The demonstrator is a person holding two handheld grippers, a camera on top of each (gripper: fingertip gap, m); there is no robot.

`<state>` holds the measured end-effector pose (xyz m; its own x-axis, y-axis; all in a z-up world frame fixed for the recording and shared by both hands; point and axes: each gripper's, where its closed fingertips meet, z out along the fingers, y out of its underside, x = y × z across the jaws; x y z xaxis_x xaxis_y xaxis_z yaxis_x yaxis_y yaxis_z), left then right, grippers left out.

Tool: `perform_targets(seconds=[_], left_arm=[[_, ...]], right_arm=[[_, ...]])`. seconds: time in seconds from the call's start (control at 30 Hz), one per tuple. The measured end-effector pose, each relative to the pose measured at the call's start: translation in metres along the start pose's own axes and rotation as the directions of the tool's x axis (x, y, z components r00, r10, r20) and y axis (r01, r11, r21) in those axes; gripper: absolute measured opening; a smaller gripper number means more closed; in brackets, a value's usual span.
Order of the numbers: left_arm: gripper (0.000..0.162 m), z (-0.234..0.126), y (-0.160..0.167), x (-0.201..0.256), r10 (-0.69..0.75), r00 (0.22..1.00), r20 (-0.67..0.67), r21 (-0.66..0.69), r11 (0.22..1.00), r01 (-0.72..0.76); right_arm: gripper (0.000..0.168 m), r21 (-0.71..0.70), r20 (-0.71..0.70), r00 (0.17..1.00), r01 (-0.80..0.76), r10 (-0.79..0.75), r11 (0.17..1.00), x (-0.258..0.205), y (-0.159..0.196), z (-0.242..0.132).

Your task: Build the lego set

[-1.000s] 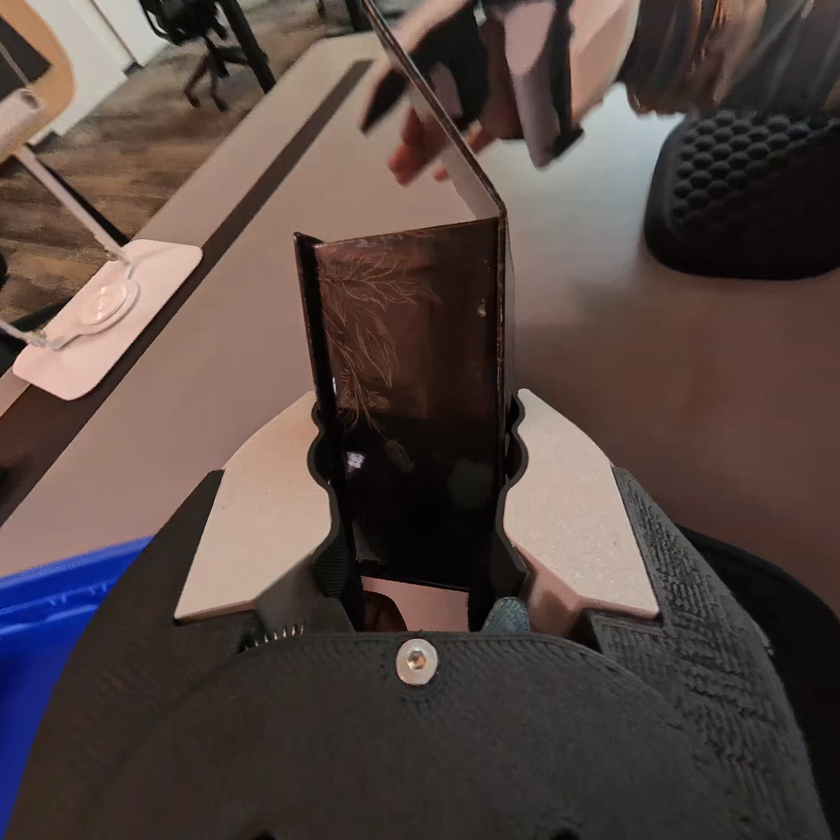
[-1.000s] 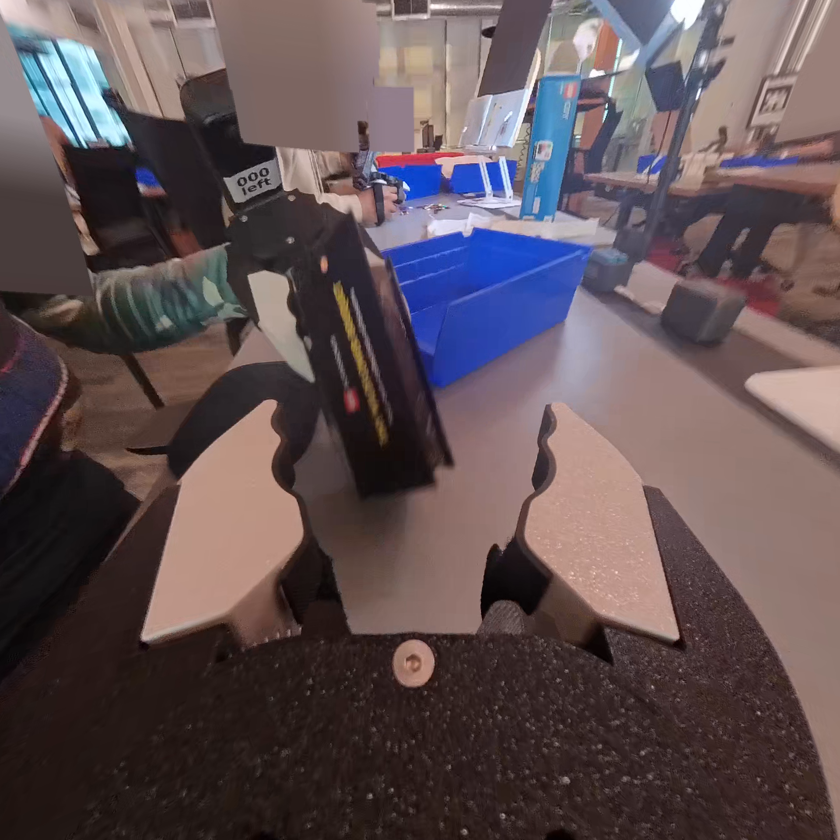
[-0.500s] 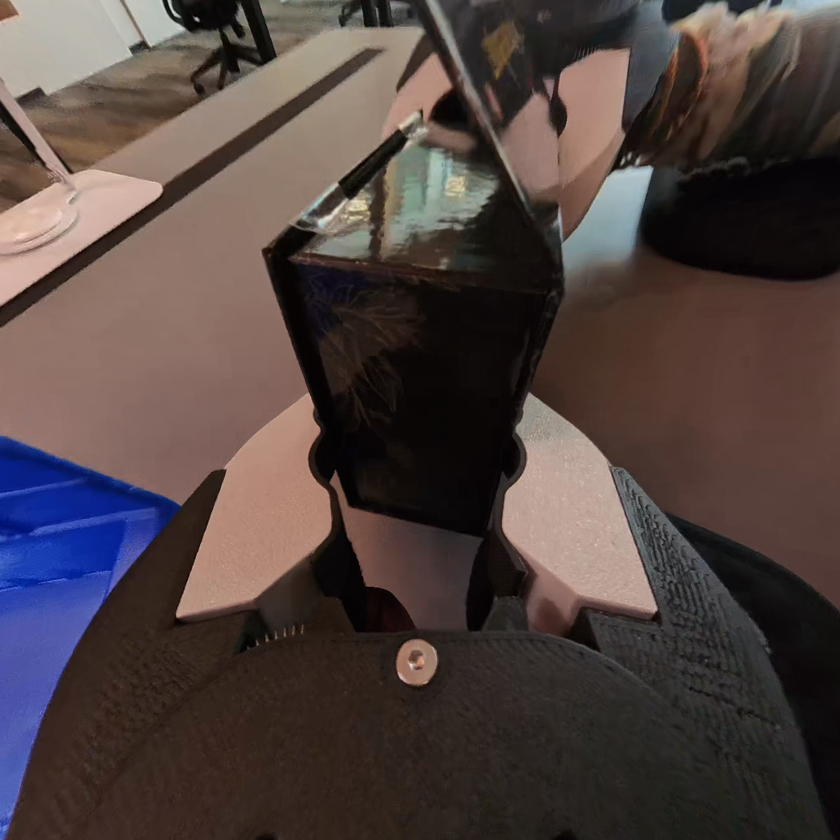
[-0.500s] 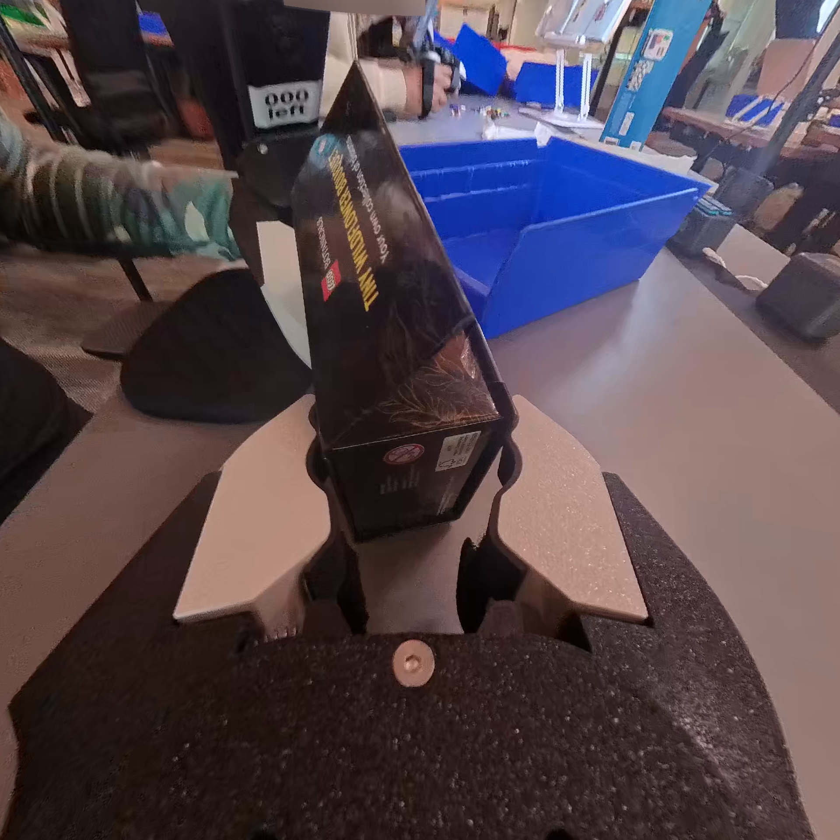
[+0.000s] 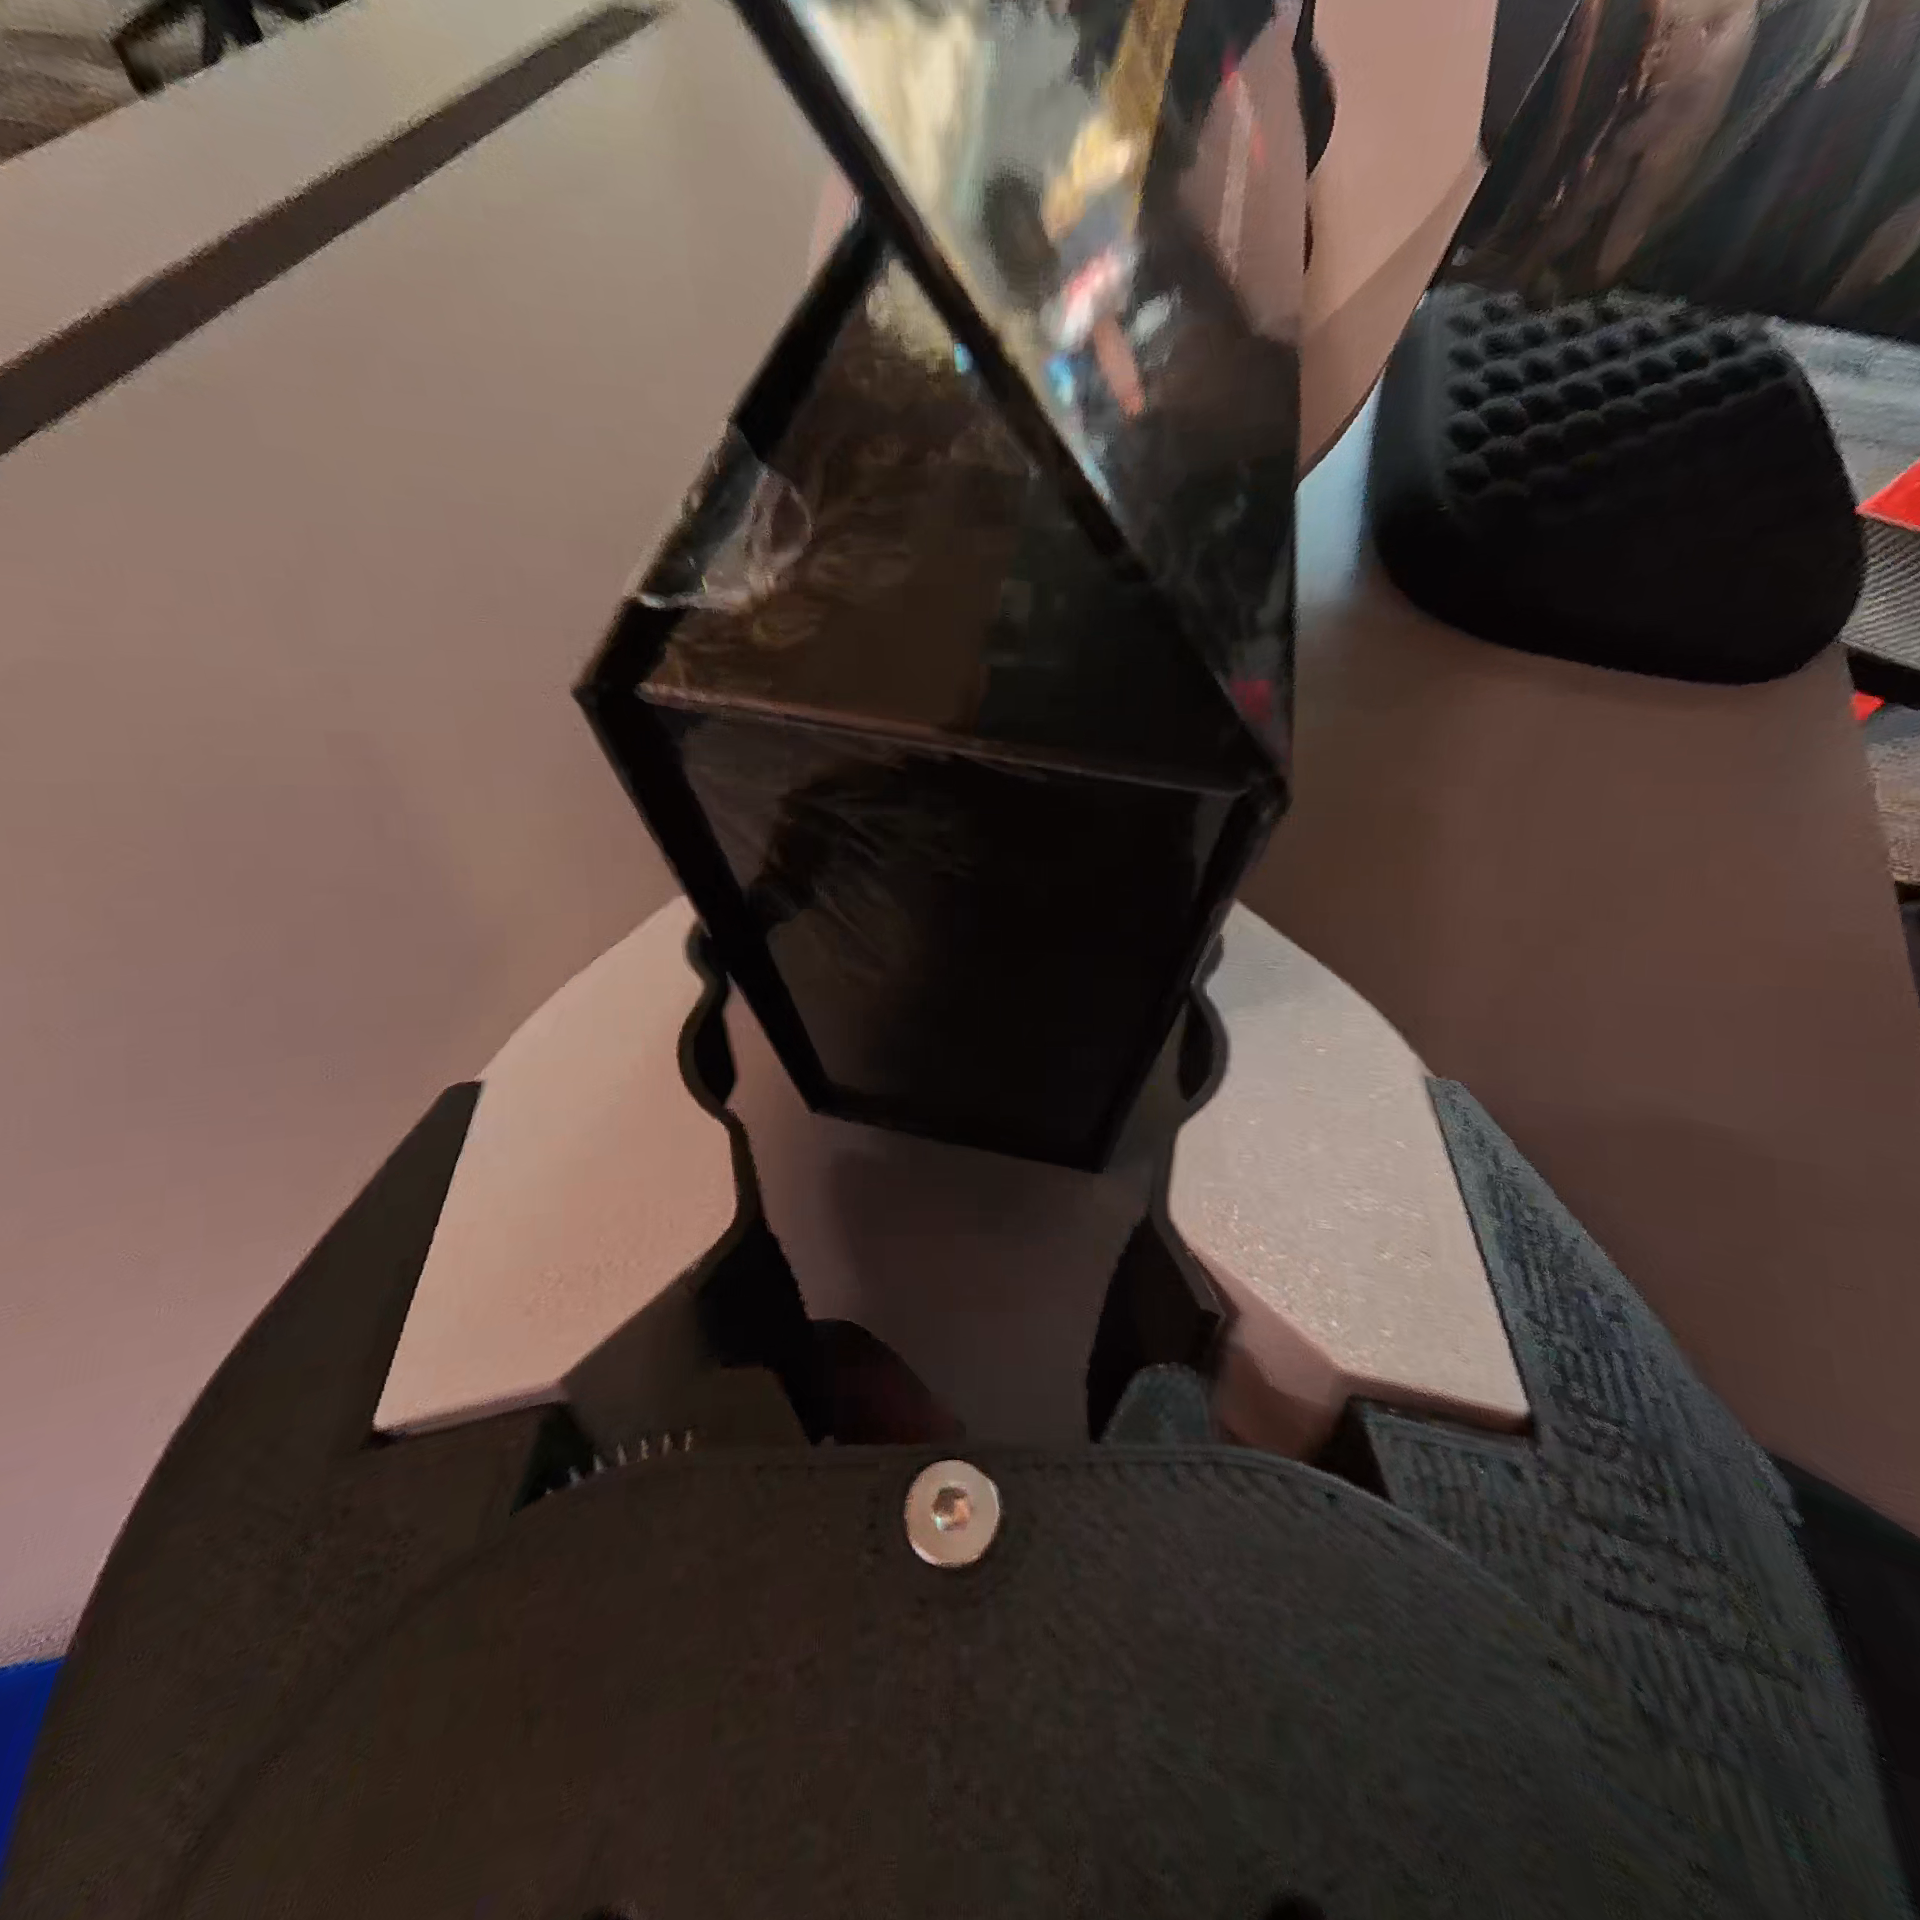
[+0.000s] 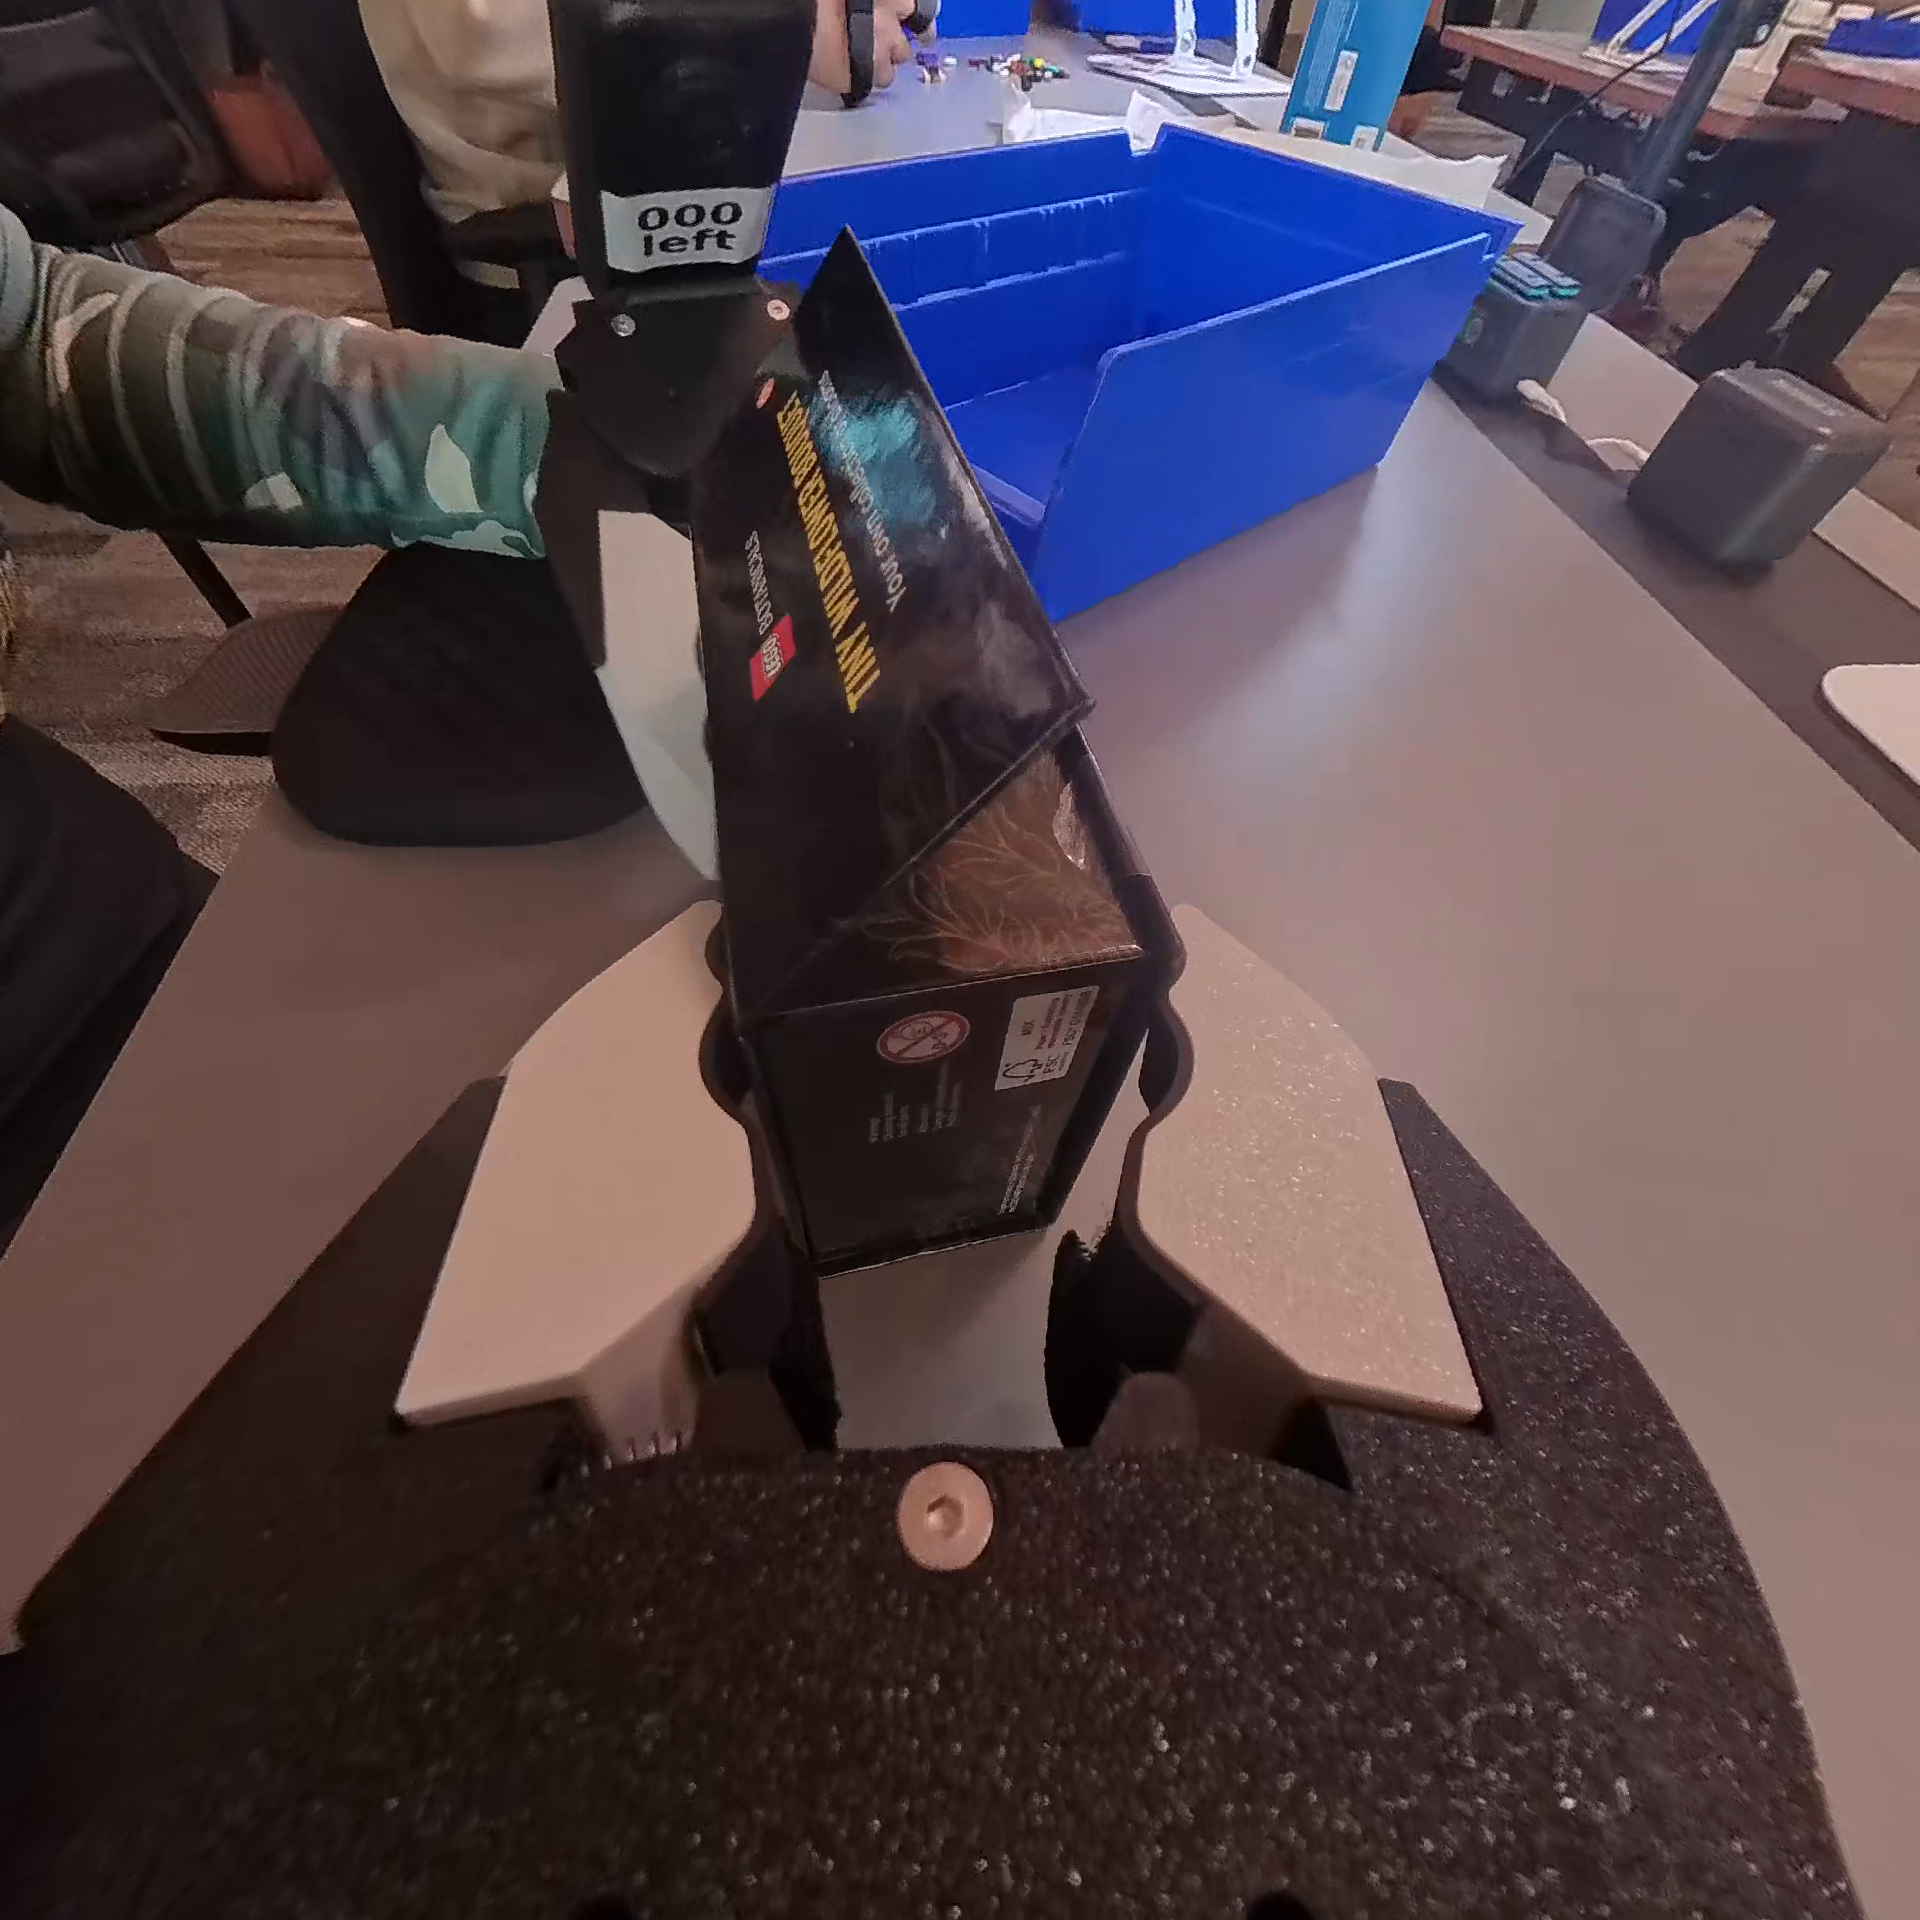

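The build has barely begun, as far as I can judge: the black lego box (image 6: 914, 831) is held up over the grey table (image 6: 1455, 883) between the two tools, with no bricks out on this table. The right gripper (image 6: 940, 1081) is clamped on the near end of the box and the left gripper (image 5: 951, 1029) is clamped on its far end. The blue bin (image 6: 1195, 416) behind looks empty, so opening, emptying and all the assembly are still ahead.
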<state>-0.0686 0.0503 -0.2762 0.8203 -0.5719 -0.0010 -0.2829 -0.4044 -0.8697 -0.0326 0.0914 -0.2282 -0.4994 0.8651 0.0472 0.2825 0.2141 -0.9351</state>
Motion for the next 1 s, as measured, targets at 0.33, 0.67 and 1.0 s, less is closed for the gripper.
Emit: perform_targets(seconds=[0.33, 0.67, 1.0], left_arm=[[0.082, 0.001, -0.024, -0.001, 0.04, 0.999, -0.012, 0.146, 0.989, -0.038], [0.082, 0.001, -0.024, -0.001, 0.039, 0.999, -0.008, 0.147, 0.988, -0.037], [0.082, 0.001, -0.024, -0.001, 0.037, 0.999, -0.006, 0.146, 0.989, -0.036]], right_arm=[[0.085, 0.14, 0.013, 0.999, -0.054, 0.053, 0.989, 0.005, -0.018, -0.01], [0.033, 0.106, 0.071, 0.995, -0.08, 0.073, 0.991, -0.007, -0.044, -0.031], [0.016, 0.261, 0.116, 0.992, 0.015, -0.047, 0.965, -0.06, -0.048, -0.042]])
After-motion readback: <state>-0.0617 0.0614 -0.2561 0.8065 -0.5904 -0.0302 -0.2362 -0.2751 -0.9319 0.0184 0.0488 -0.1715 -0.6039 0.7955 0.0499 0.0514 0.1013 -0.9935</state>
